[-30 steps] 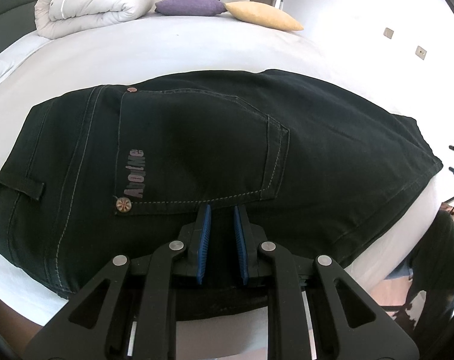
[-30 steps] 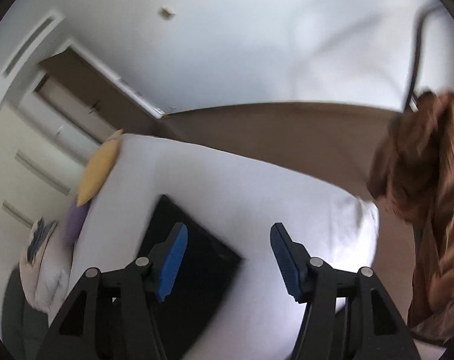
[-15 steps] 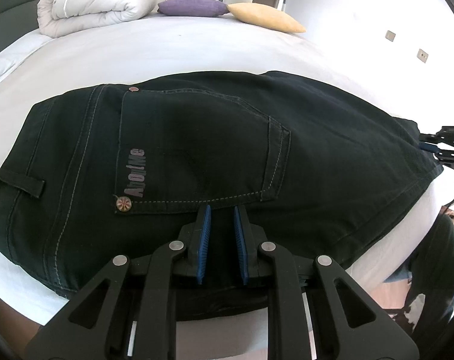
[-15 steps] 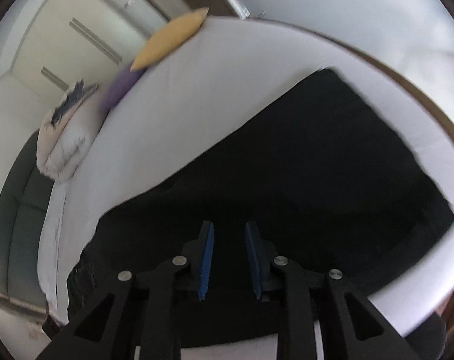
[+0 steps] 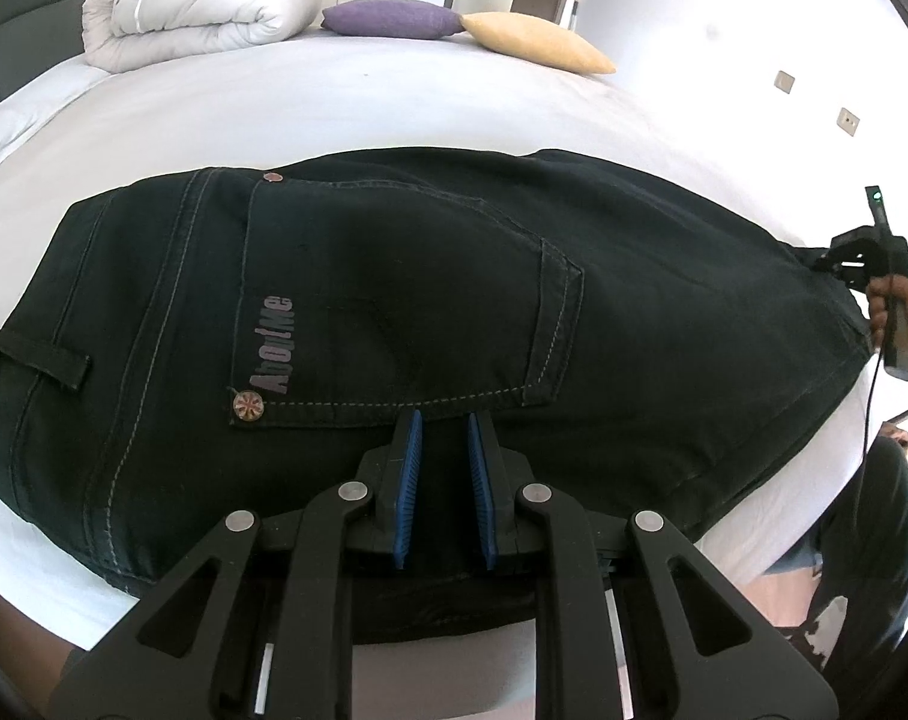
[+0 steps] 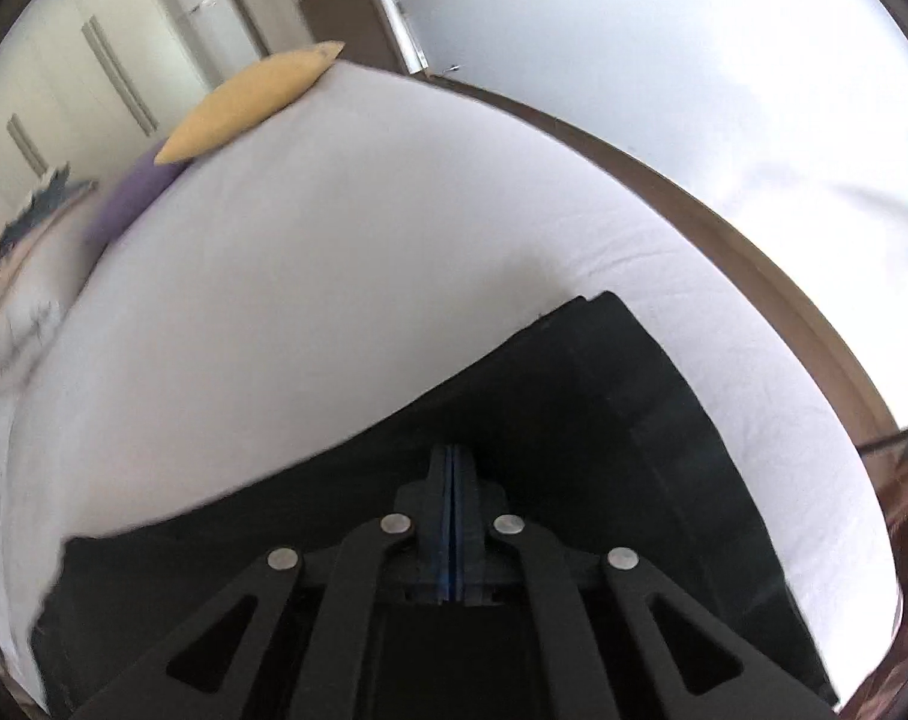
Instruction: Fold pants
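Black pants (image 5: pixel 393 312) lie flat on the white bed (image 5: pixel 273 114), back pocket (image 5: pixel 405 300) up, near its front edge. Left gripper (image 5: pixel 443 468) sits at the pants' near edge just below the pocket, jaws narrow with dark cloth between the pads. Right gripper (image 6: pixel 452 480) over the pants' far right end, jaws fully closed; cannot tell if cloth is pinched. Purple pillow (image 5: pixel 393 17), yellow pillow (image 5: pixel 535 42) and rolled duvet (image 5: pixel 201 9) lie at the bed's far end, well apart from pants.

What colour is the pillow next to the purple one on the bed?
Yellow. The yellow pillow lies beside the purple pillow on the bed, clearest in the left wrist view.
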Demonstrator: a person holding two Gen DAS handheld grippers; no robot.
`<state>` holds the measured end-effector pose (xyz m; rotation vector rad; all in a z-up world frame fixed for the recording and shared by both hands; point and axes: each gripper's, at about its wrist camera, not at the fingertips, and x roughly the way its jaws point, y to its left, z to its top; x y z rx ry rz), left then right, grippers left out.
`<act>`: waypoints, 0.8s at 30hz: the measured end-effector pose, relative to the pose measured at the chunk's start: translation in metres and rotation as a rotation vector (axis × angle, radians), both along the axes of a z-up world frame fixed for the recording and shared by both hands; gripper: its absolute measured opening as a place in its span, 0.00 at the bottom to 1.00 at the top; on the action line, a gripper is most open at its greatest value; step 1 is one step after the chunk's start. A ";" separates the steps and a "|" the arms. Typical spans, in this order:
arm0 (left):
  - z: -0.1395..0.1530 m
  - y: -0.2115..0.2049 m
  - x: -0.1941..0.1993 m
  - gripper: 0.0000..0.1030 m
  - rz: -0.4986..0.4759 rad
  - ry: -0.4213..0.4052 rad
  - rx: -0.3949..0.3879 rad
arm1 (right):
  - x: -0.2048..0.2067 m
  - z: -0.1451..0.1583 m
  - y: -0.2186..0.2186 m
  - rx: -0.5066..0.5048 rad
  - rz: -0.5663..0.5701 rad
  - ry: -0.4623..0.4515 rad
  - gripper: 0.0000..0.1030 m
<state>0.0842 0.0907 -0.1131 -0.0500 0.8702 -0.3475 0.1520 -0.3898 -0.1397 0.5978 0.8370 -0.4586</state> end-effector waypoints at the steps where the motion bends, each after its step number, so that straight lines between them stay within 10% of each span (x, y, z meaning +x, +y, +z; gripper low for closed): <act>1: 0.000 0.001 0.000 0.16 0.001 0.001 -0.003 | -0.002 0.007 0.010 0.028 0.029 -0.034 0.05; 8: 0.001 0.004 -0.002 0.16 0.007 0.001 -0.002 | 0.026 -0.008 0.101 0.192 0.368 0.026 0.05; 13: 0.001 0.003 -0.001 0.16 0.003 0.004 -0.005 | 0.066 -0.031 0.075 0.259 0.302 0.021 0.00; 20: 0.001 0.003 0.000 0.16 0.006 0.001 -0.007 | 0.050 -0.013 0.015 0.106 0.012 -0.041 0.03; 24: 0.001 0.001 0.000 0.16 0.020 -0.004 0.001 | 0.021 0.009 0.045 0.176 0.146 -0.141 0.05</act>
